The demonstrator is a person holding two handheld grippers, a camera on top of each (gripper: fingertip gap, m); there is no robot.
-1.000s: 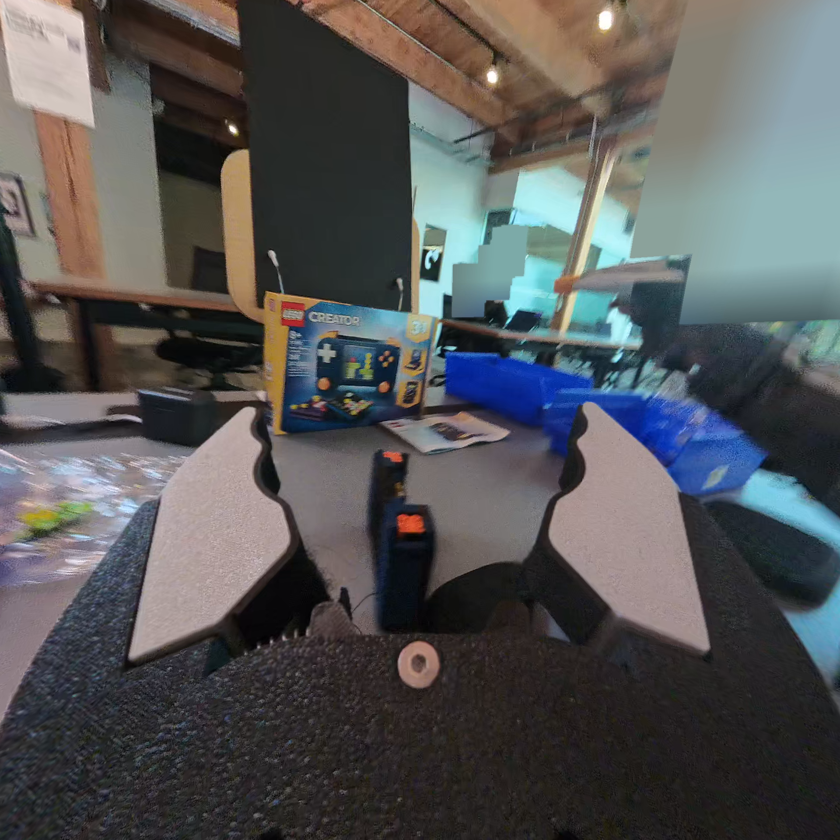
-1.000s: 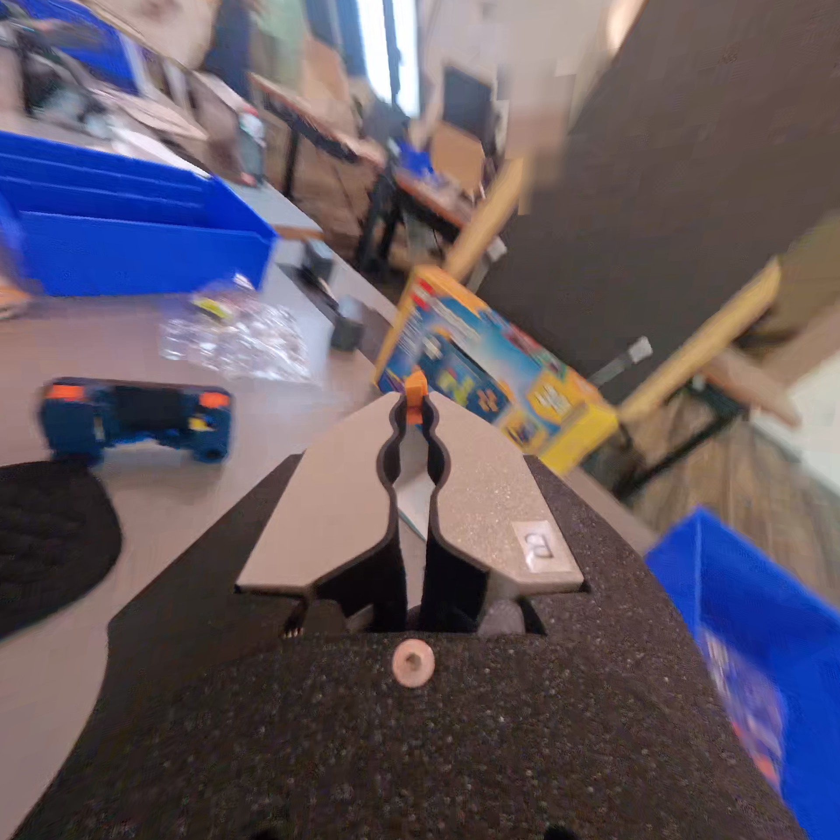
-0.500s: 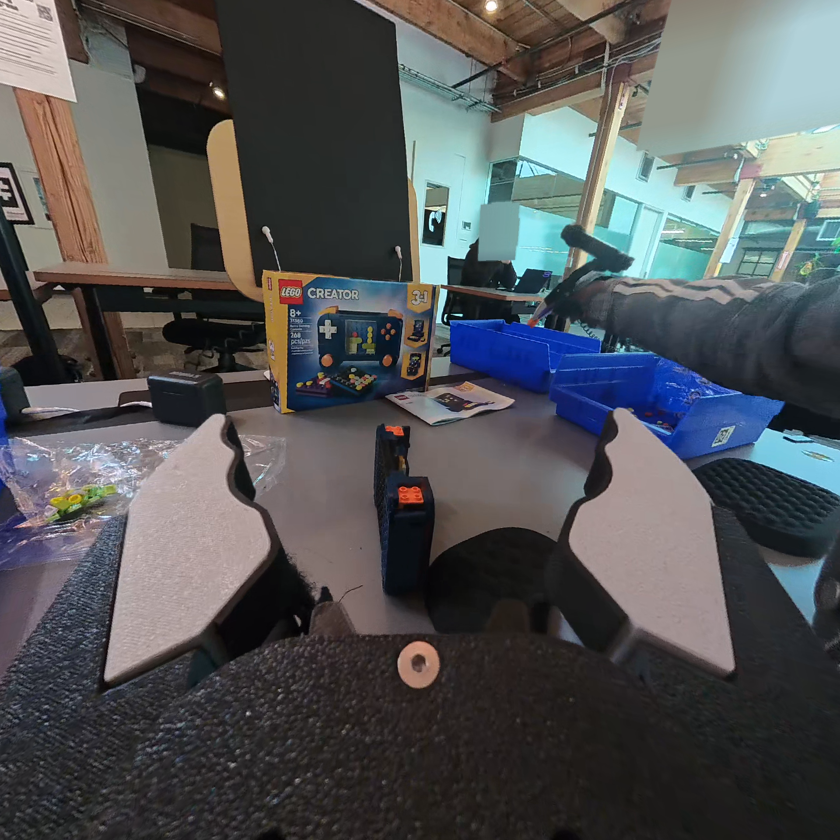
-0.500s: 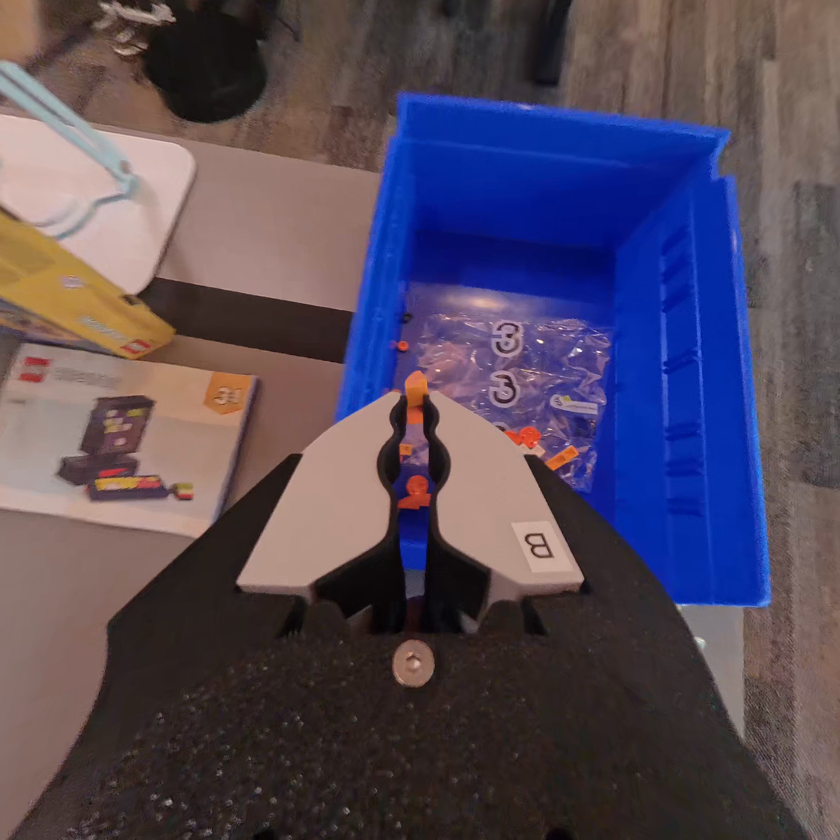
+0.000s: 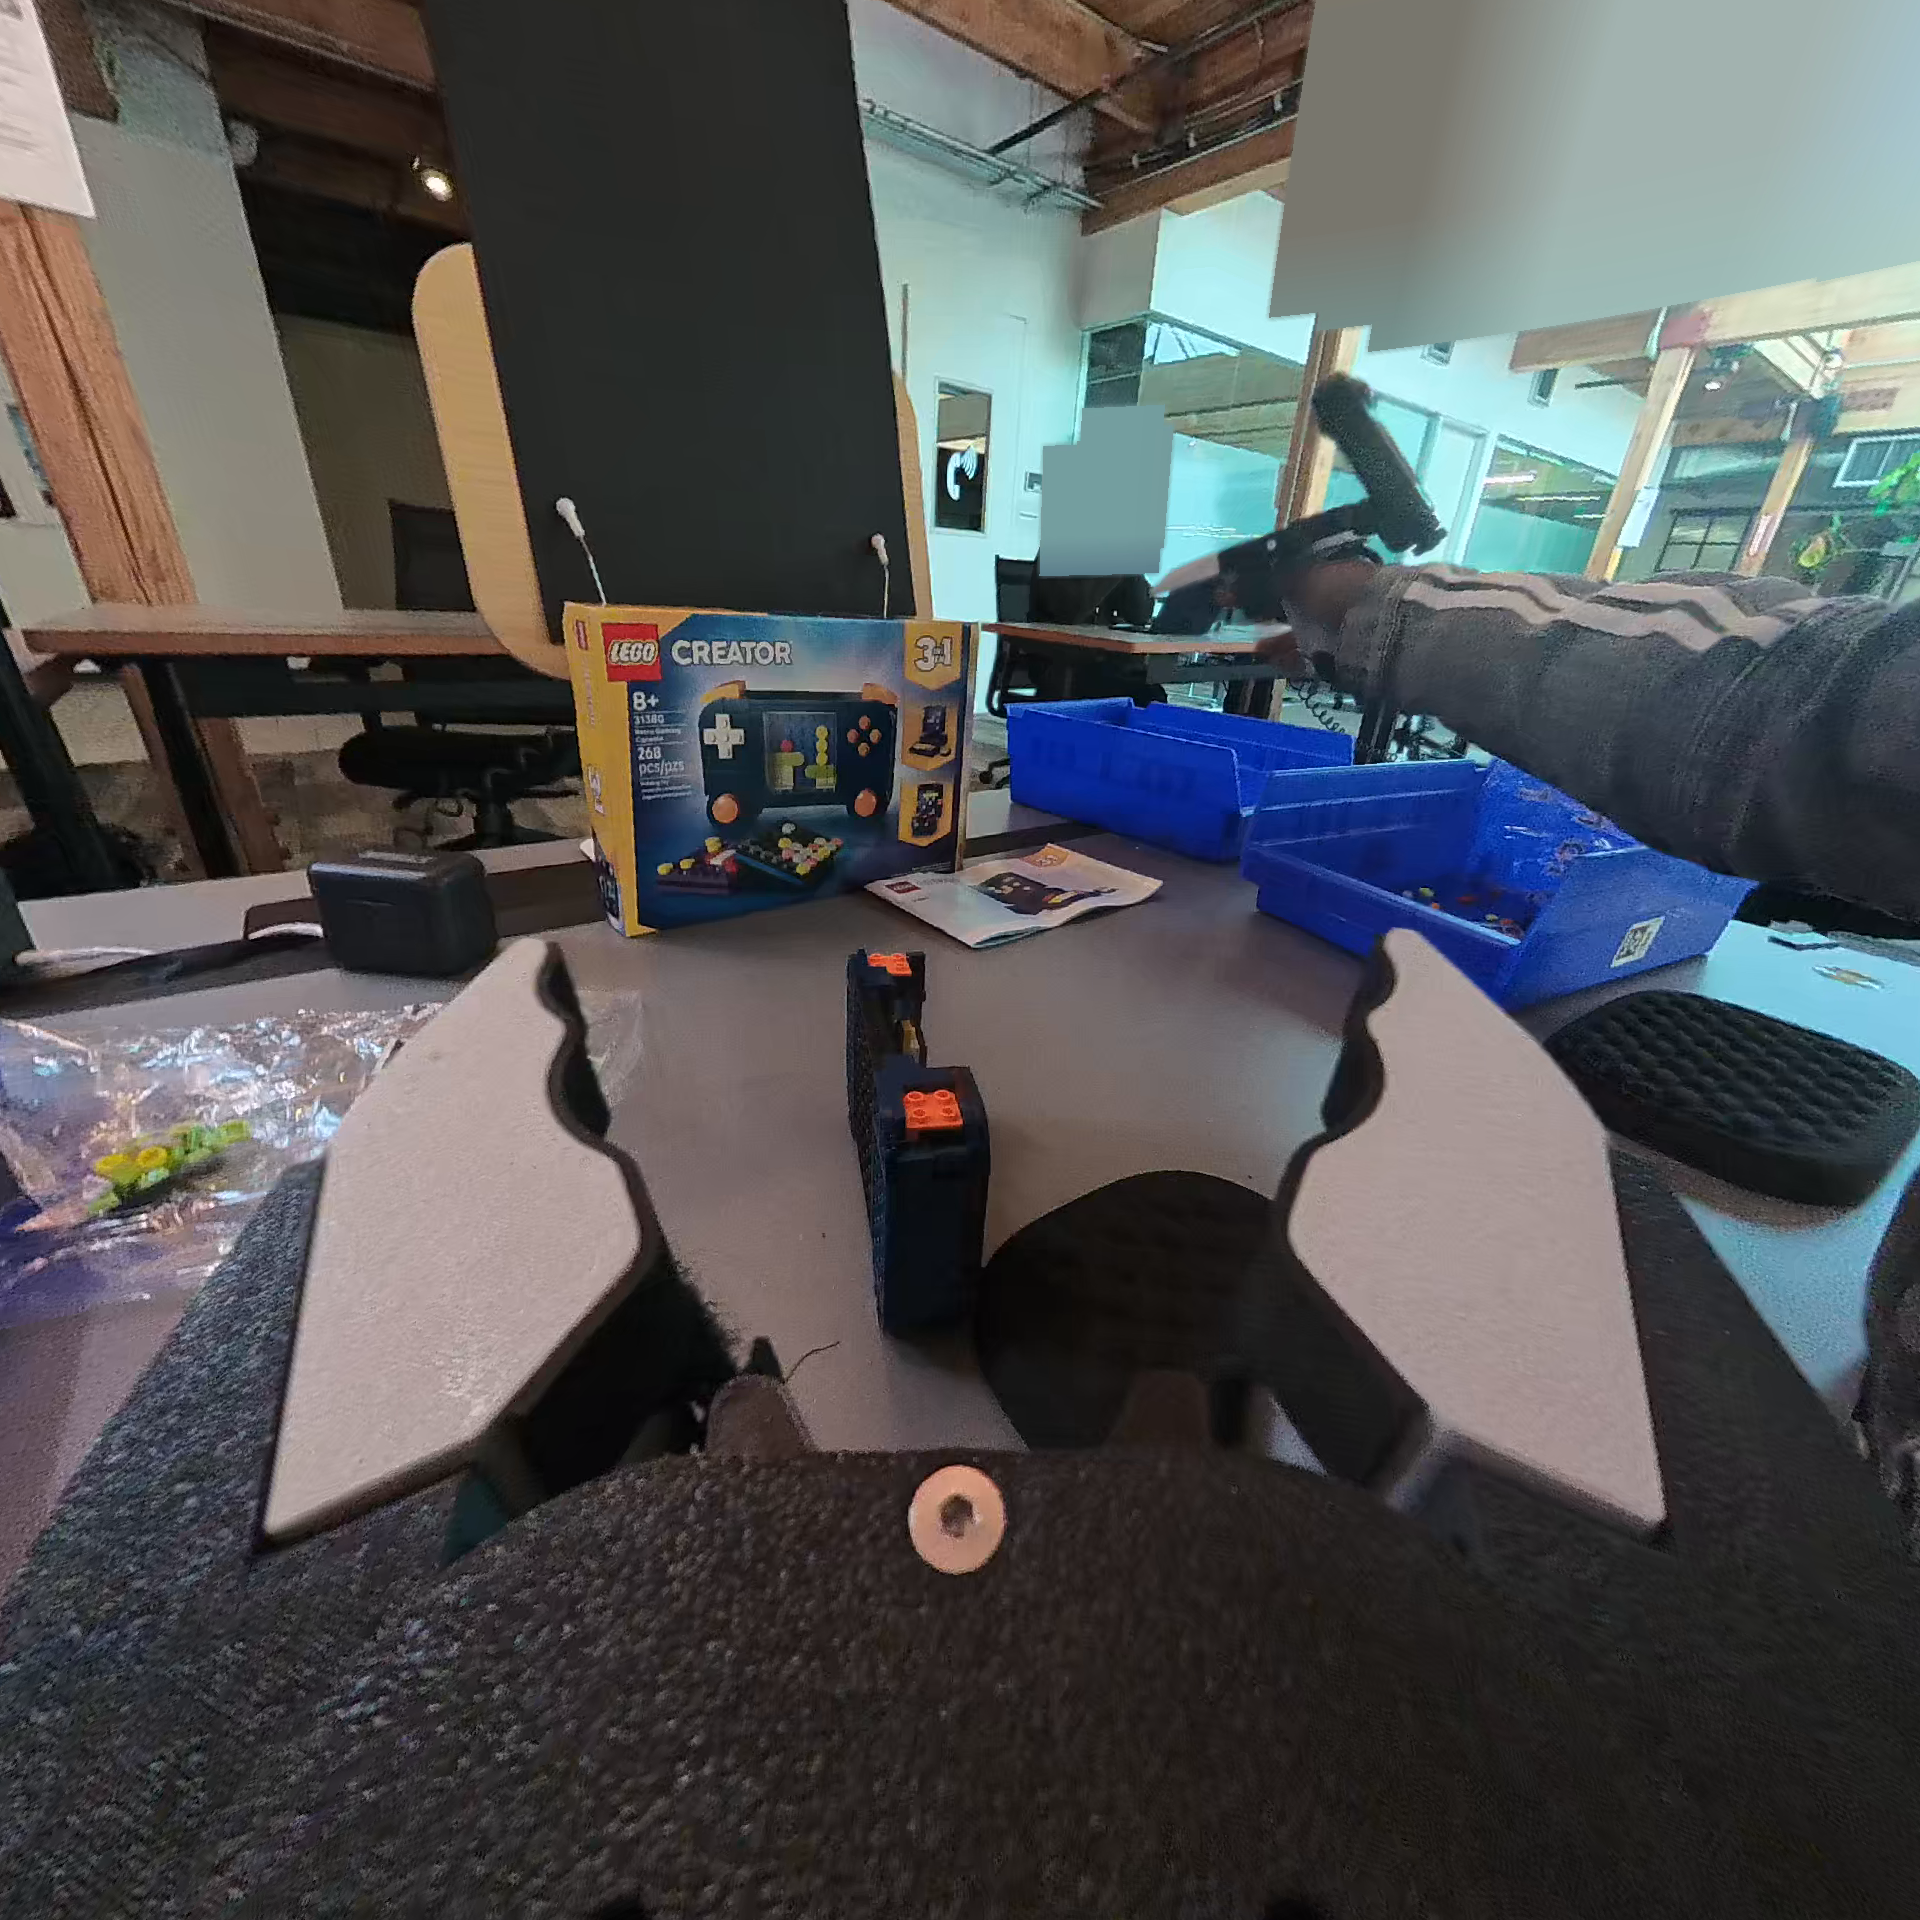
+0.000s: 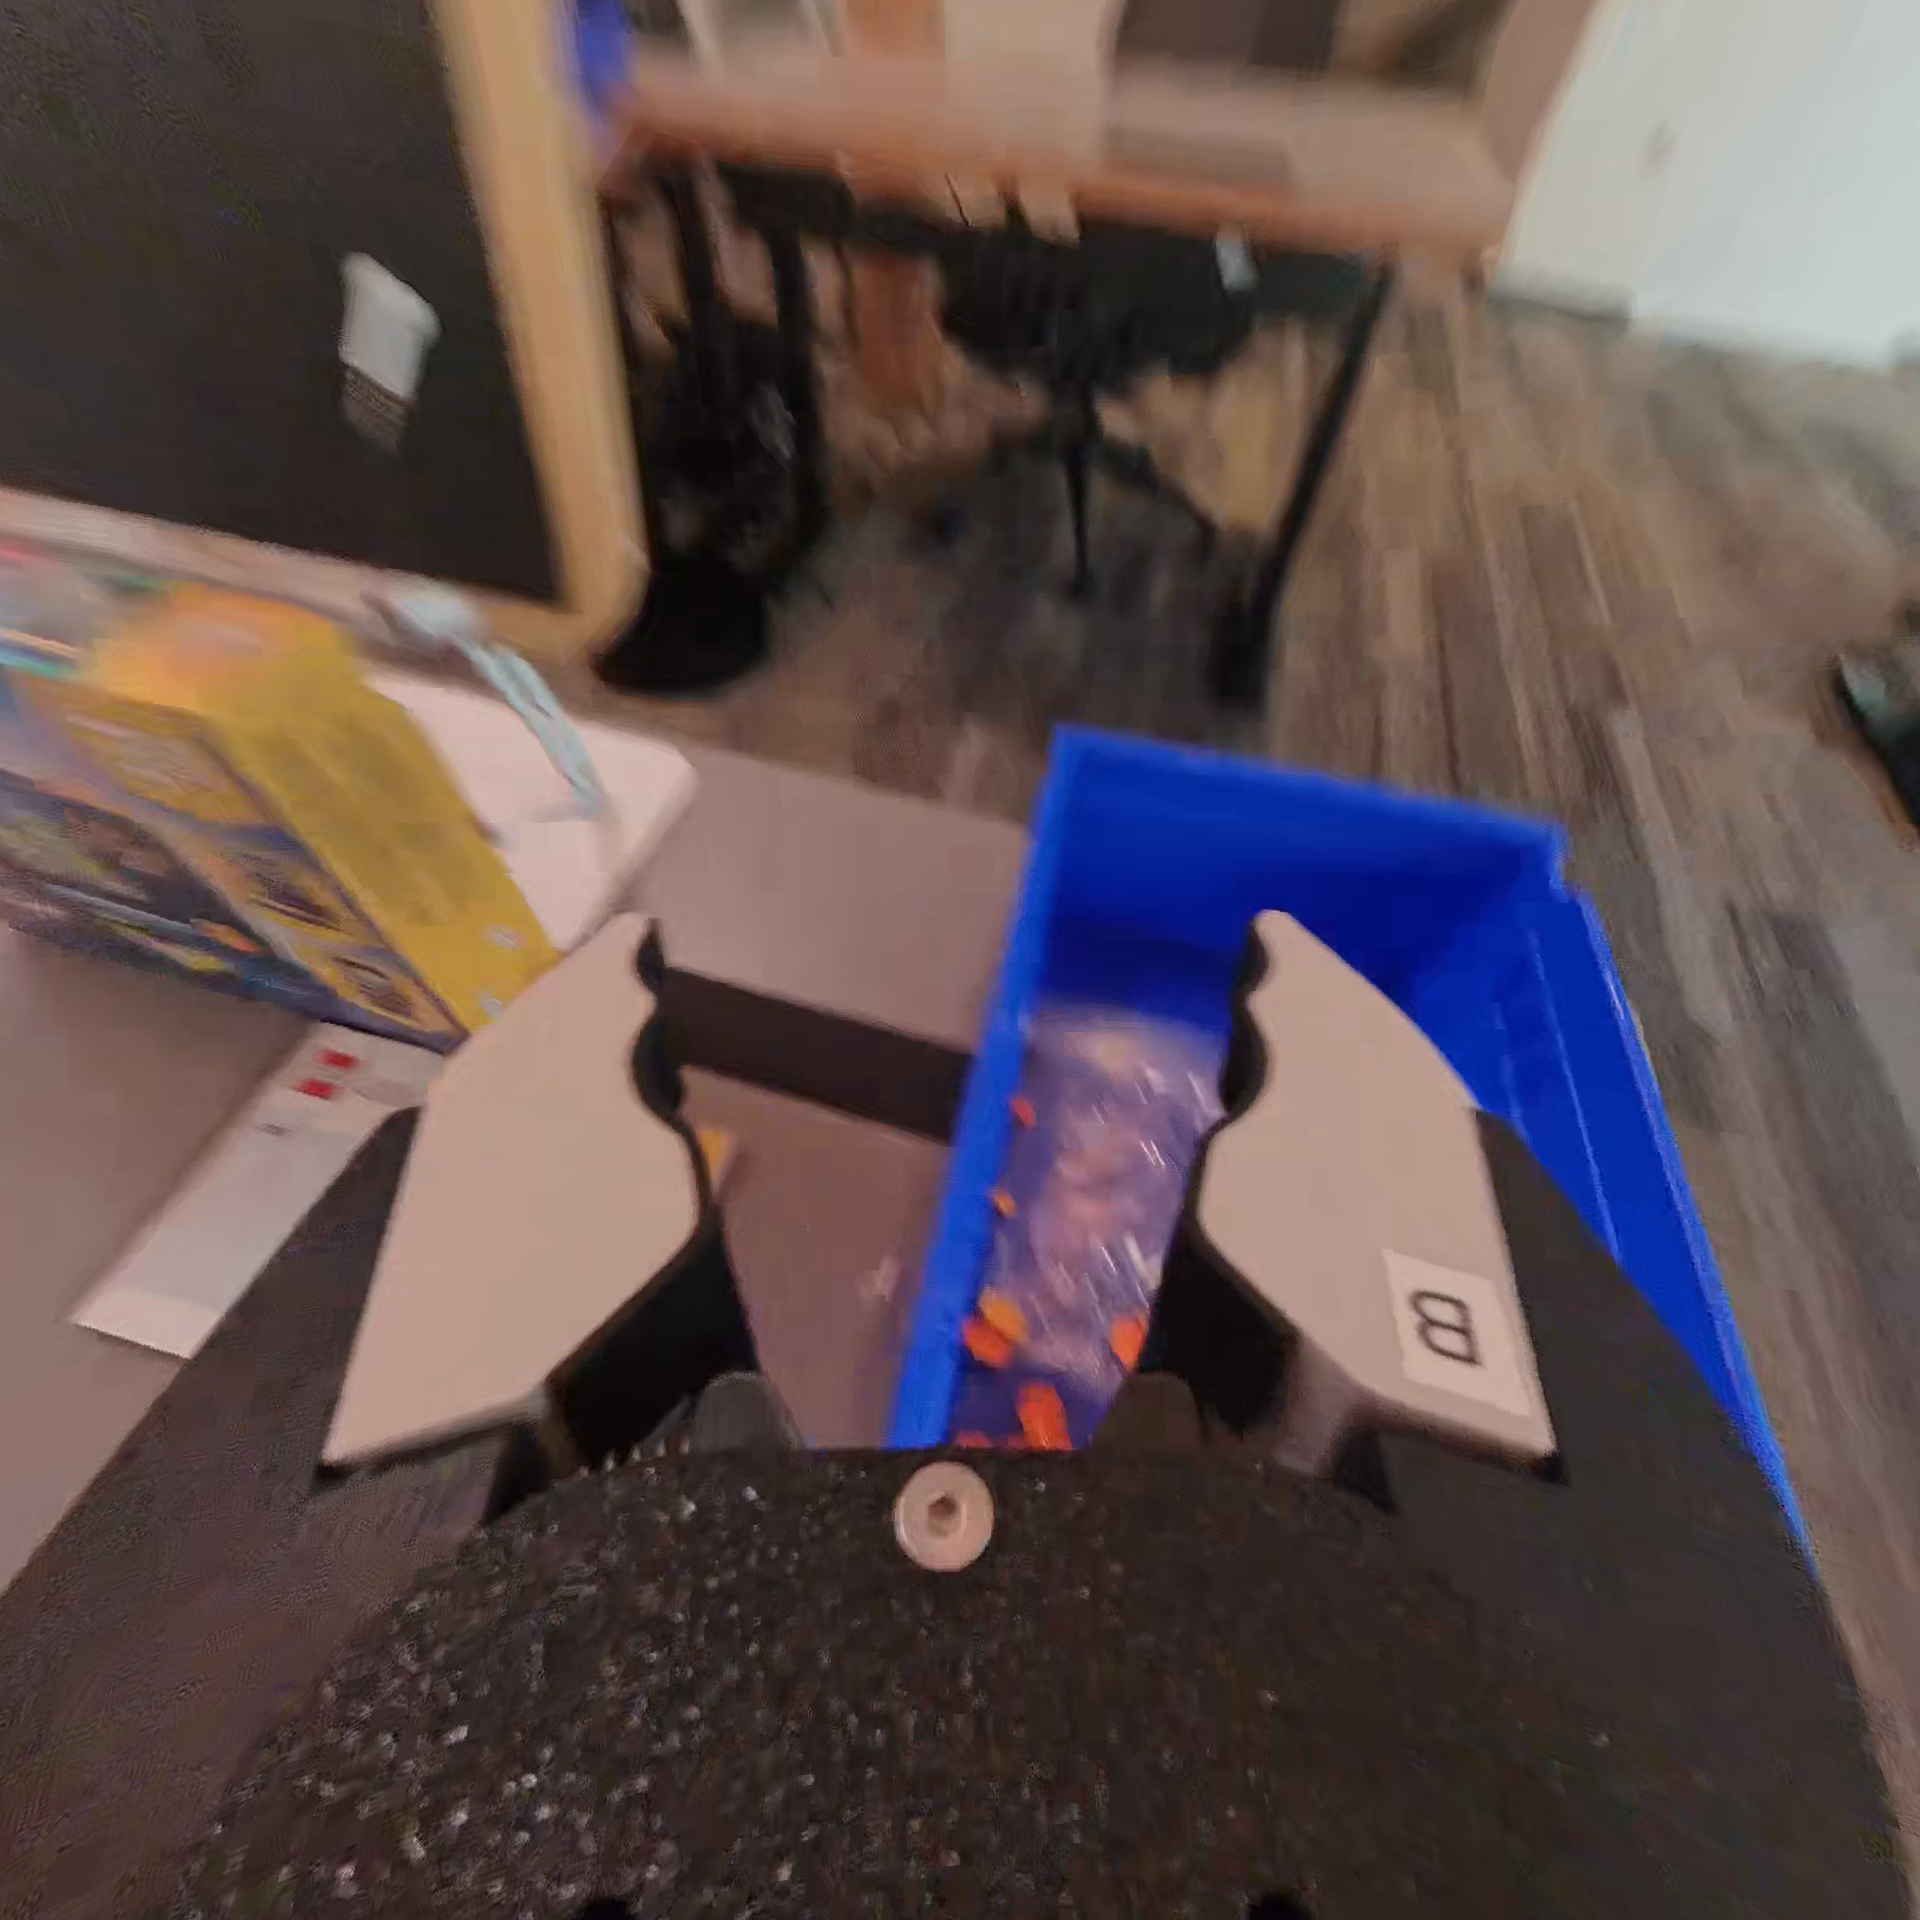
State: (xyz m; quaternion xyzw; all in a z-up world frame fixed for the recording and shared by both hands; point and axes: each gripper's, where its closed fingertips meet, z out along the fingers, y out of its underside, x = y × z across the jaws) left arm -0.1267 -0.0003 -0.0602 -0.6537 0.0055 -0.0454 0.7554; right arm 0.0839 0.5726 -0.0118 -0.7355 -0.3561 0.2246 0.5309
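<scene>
Left tongs (image 5: 961, 1049), spread wide and empty, low over the counter (image 5: 1143, 1039), straddle the dark-blue brick model (image 5: 914, 1153): rigid, light, likely separable; best gripped across its long flat sides. Right tongs (image 6: 945, 1029), spread and empty, hover above the blue bin (image 6: 1496, 935), right of the model.

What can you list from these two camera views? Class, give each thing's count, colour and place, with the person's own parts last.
Brick model: one, dark blue with orange bricks, on the table between the left gripper's fingers, untouched.
Toy set box: one, blue and yellow, upright behind the model.
Booklet: one, white, flat beside the box.
Bins: two, blue, far right; the nearer holds small pieces.
Plastic bag: one, clear, left edge.
Pads: two, black, near right.
Black block: one, left of box.
Left gripper: open.
Right gripper: open, above a bin.
Sleeve: dark, over the bins.
</scene>
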